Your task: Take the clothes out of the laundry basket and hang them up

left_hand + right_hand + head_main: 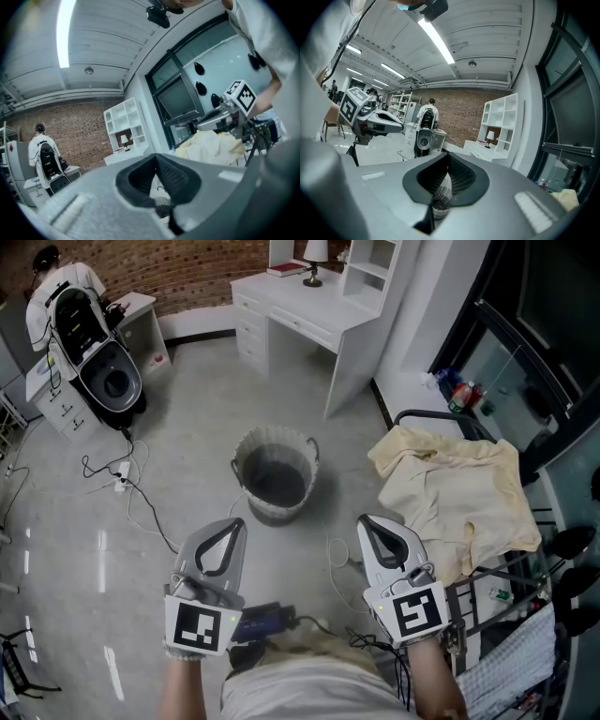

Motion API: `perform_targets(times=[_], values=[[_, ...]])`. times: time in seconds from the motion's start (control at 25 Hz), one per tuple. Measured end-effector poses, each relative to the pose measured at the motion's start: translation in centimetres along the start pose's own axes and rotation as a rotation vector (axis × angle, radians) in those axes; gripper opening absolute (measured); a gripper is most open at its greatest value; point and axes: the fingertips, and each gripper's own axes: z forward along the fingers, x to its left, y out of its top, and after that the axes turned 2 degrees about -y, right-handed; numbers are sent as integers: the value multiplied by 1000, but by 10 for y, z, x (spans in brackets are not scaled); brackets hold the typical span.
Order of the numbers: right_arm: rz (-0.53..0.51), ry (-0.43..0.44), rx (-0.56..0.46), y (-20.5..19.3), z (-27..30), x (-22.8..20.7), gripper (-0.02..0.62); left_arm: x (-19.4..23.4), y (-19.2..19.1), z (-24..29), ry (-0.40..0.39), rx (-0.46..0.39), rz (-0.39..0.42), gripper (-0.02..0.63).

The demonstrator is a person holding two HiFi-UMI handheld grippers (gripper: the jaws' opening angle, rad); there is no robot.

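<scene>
Bright ceiling strip light (pixel 436 40); fisheye edges, near parts blurred.

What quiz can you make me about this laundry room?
1. True or false: the cream garment lies inside the laundry basket.
2. What stands on the white desk? A: a lamp. B: a kettle. C: a teddy bear.
3. Fill in: the left gripper and the right gripper both have their jaws ____ and hold nothing.

Key: 1 false, it is draped over the drying rack. 2 A. 3 shut.
</scene>
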Motion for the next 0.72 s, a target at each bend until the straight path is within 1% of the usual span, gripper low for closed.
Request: perform_targets(times=[0.2, 0.72], values=[[2, 5, 25, -6, -1, 5, 5, -4, -1, 0, -10, -2, -3, -6], [4, 4, 39, -14, -2, 13, 5, -11, -6, 0, -12, -12, -12, -6]])
